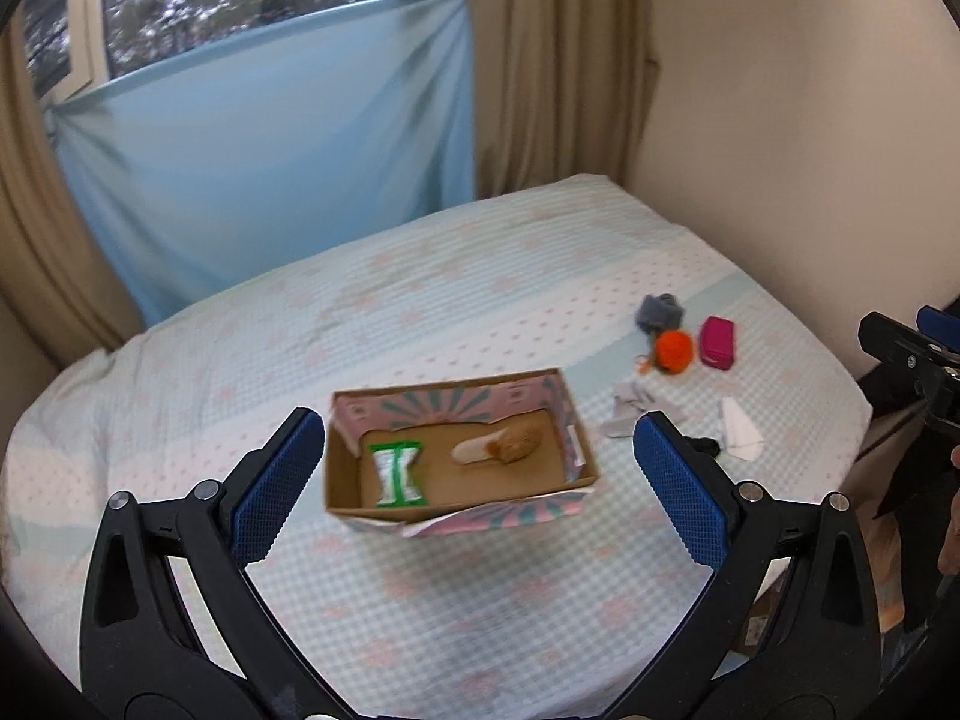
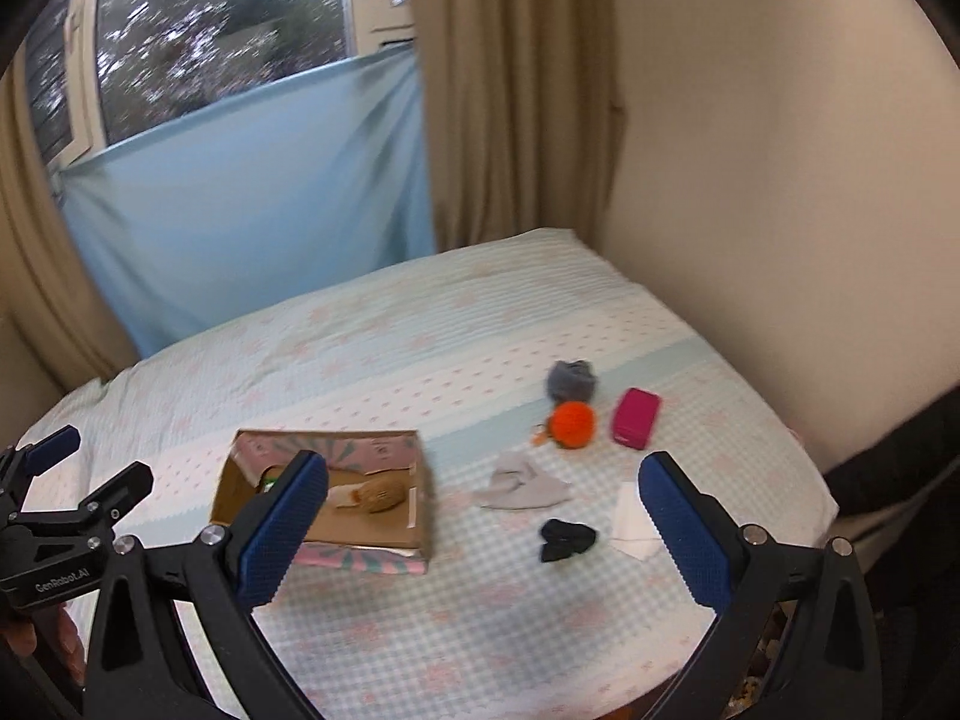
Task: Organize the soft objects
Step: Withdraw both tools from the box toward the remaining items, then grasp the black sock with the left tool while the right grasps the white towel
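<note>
While both grippers, left (image 1: pixel 480 480) and right (image 2: pixel 483 531), gape empty, only the left view shows the green packet (image 1: pixel 397 475) at the box's (image 1: pixel 360 507) seven o'clock.

Black gripper frames (image 1: pixel 474 468); blue textured fingers (image 1: pixel 273 483); silver screws; "GenRobot.AI" marking.

Right tool's finger (image 2: pixel 282 528) hides the box's (image 2: pixel 420 516) green packet.

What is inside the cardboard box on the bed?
The cardboard box holds a green-and-white packet and a tan plush toy lying on a white piece. What lies under the toy is covered.
</note>
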`<state>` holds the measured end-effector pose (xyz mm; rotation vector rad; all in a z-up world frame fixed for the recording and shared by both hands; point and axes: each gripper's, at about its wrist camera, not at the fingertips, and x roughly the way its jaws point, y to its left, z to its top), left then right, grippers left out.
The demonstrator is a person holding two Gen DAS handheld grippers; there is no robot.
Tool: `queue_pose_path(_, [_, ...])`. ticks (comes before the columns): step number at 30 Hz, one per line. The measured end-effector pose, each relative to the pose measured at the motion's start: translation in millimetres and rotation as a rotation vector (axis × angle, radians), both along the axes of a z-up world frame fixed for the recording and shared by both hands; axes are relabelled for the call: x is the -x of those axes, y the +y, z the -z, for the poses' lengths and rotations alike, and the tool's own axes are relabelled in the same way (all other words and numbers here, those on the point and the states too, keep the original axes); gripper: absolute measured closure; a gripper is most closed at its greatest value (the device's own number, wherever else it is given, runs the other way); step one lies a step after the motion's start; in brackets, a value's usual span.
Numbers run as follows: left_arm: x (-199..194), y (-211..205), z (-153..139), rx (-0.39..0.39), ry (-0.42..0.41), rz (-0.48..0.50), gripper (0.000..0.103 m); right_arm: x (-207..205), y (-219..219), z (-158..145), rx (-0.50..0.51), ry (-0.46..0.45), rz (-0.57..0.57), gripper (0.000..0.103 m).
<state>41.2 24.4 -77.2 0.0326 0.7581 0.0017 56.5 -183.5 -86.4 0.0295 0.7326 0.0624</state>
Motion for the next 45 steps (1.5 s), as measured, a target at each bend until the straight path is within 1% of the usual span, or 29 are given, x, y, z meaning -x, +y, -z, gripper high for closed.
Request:
queue_pose_path(2, [-1, -11, 0, 0.010, -0.001, 0.029, 0.000, 6, -14, 0, -0.006, -0.002, 0.039, 0.000])
queue_pose_path(5, [-5, -26, 2, 0.054, 0.006, 0.082, 0.000, 11, -33, 2, -0.003, -0.006, 0.088, 0.000])
queue_pose_path(11, [-19, -60, 13, 0.088, 0.015, 0.140, 0.000, 10, -67, 8, 0.018, -0.003, 0.141, 0.000])
queue_pose_path(15, [-33, -89, 29, 0.107, 0.029, 0.159, 0.000, 0, -88, 21, 0.029, 0.012, 0.139, 0.000])
queue_pose_path(20, [-55, -126, 60, 0.118, 0.061, 0.163, 0.000, -23, -115, 50, 0.048, 0.035, 0.087, 0.000])
queue_pose_path(24, [-77, -163, 99, 0.089, 0.088, 0.153, 0.000, -49, -137, 82, 0.050, 0.074, 0.032, 0.000])
queue_pose_path(27, [-95, -190, 134, 0.082, 0.118, 0.147, 0.000, -74, -150, 114, 0.068, 0.107, -0.033, 0.000])
queue_pose_path(28, [-101, -202, 150, 0.074, 0.133, 0.148, 0.000, -82, -153, 124, 0.065, 0.120, -0.058, 0.000])
queue_pose_path(30, [-109, -217, 172, 0.052, 0.143, 0.147, 0.000, -99, -161, 150, 0.058, 0.147, -0.122, 0.000])
queue_pose_path(33, [-121, -242, 213, 0.015, 0.163, 0.168, 0.000, -119, -169, 191, 0.079, 0.187, -0.200, 0.000])
queue_pose_path(38, [-142, -279, 286, -0.035, 0.199, 0.225, 0.000, -143, -182, 257, 0.101, 0.249, -0.287, 0.000])
queue_pose_path(41, [-152, -295, 320, -0.056, 0.209, 0.248, 0.002, -154, -187, 295, 0.110, 0.280, -0.341, 0.000])
queue_pose_path(42, [-155, -300, 332, -0.061, 0.213, 0.253, 0.002, -157, -188, 304, 0.113, 0.286, -0.357, 0.002])
queue_pose_path(43, [-157, -304, 344, -0.069, 0.219, 0.256, 0.003, -159, -188, 316, 0.113, 0.297, -0.378, 0.006])
queue_pose_path(45, [-158, -309, 359, -0.074, 0.224, 0.260, 0.006, -164, -189, 332, 0.111, 0.312, -0.401, 0.008])
